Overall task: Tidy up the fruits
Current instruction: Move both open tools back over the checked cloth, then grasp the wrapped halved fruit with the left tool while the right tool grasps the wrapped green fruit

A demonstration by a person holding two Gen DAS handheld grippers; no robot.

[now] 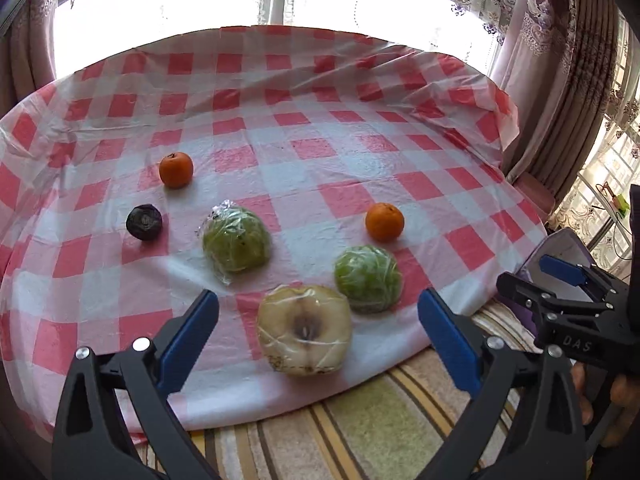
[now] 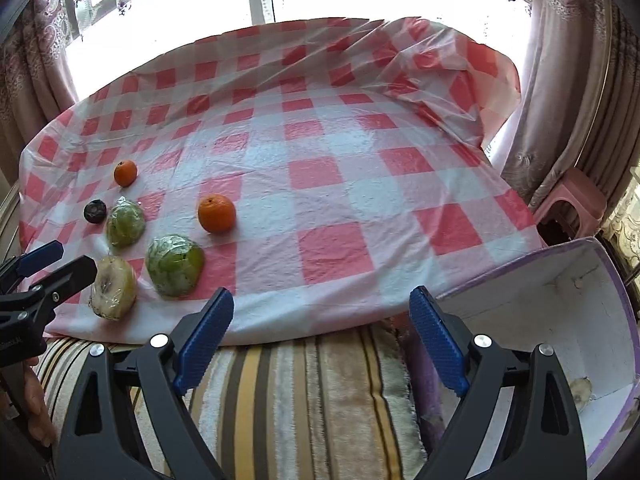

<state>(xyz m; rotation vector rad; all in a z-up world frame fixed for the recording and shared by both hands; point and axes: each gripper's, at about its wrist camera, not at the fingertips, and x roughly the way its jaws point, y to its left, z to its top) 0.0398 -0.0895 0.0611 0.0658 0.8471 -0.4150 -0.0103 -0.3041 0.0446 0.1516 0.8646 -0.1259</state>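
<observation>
Six fruits lie apart on the checked cloth (image 1: 320,128) of the bench. In the left wrist view, a wrapped pale half fruit (image 1: 304,330) sits at the lower middle, near the front edge. A wrapped green half (image 1: 368,279) is just beside it to the upper right, and a second green half (image 1: 236,239) is near the middle. One orange (image 1: 384,221) lies at the middle right, another orange (image 1: 176,169) at the upper left, with a dark fruit (image 1: 144,222) below it. A white box (image 2: 560,312) with a purple rim stands at the lower right of the right wrist view, and it seems the likely place for the fruits.

The left gripper (image 1: 318,332) hangs with wide jaws on both sides of the pale half, not touching it. The right gripper (image 2: 322,336) is also wide and holds nothing, over a striped cover (image 2: 288,400).

I judge that no fruit is collected yet. The next move probably calls for lowering the left jaws around the pale half and closing gently, because the wrap looks slippery.
</observation>
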